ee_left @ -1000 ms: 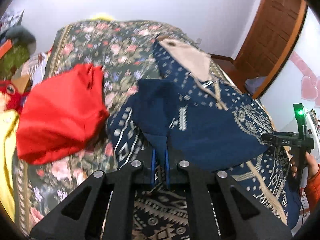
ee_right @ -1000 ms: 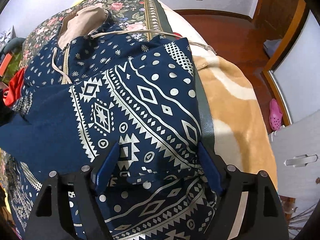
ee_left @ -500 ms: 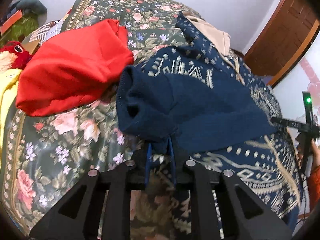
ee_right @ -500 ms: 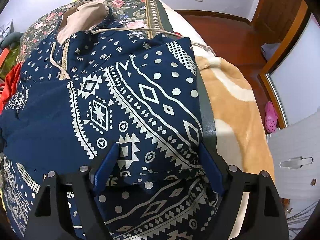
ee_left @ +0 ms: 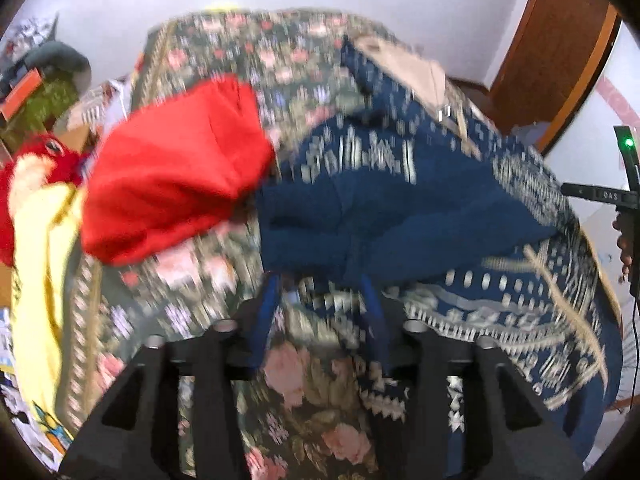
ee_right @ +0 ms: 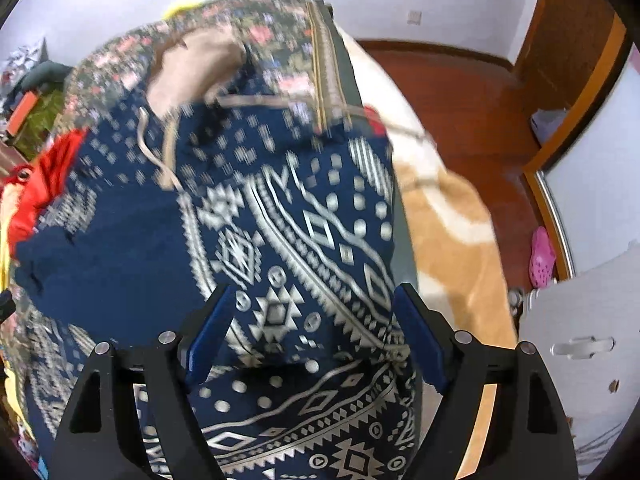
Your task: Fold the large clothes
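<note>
left gripper: black angular plastic frame, two flat blue pads; jaws opening, parted, nothing pinched. the plain navy sleeve of the garment lies just beyond the tips, a soft knit with a rounded cuff end; whether a pad brushes it cannot be told through the blur.

right gripper: same build, black struts with round metal bolts, blue pads spread wide. patterned cloth lies beneath and between them, not squeezed.

navy hooded sweatshirt with white geometric print: large, thick knit, spread across the bed; bands of diamonds, dots and zigzags; beige-lined hood at the far end, beige drawcord trailing over the chest. plain sleeve folded across the printed body.

dark floral bedspread: woven, pink roses on green-black ground, gold border stripe; lies under the sweatshirt.

red garment: smooth, crumpled into a rounded heap, beside the sleeve cuff on the bedspread.

yellow cloth: flat, at the bed's left edge.

tan and cream plush blanket: fuzzy pile, beside the sweatshirt on the right-hand edge of the bed.

brown wooden floor: glossy.

pink perforated clog: on the floor by a pale cabinet.
</note>
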{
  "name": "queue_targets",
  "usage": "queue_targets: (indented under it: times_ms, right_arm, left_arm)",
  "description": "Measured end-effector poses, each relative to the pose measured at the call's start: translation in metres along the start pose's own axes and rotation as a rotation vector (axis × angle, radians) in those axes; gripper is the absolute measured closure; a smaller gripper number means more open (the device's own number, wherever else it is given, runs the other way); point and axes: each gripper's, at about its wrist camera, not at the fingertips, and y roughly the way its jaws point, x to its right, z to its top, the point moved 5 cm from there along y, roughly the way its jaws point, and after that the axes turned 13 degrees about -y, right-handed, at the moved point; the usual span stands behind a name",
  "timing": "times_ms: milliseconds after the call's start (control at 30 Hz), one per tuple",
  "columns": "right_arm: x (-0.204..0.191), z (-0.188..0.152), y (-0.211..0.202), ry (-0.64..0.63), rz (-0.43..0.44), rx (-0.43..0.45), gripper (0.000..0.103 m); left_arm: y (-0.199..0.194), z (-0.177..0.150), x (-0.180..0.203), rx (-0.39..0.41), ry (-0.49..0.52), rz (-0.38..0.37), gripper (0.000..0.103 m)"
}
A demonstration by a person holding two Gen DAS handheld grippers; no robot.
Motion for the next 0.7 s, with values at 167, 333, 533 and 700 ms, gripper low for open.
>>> queue_targets:
  times_ms: [167,333,533,700]
  right_arm:
    - [-0.003,0.036,-0.036,-0.021,0.006,0.114,0.025]
    - [-0.01,0.083,-0.055,-0.062,-0.008,0.209,0.025]
    - [-0.017,0.122,-0.038,-0.074,0.021,0.227,0.025]
    - [-0.017,0.146,0.014,-0.046,0.064,0.15,0.025]
  left_arm:
    - [-0.015,0.047,0.023,0.102,0.048,0.006,0.042]
    - [-0.015,0.099,0.051,0.159,0.042,-0.032,0.034]
    - [0.022,0.152,0.081,0.12,0.029,-0.094,0.025]
    - [0.074,0.178,0.094,0.047,0.017,-0.092,0.026]
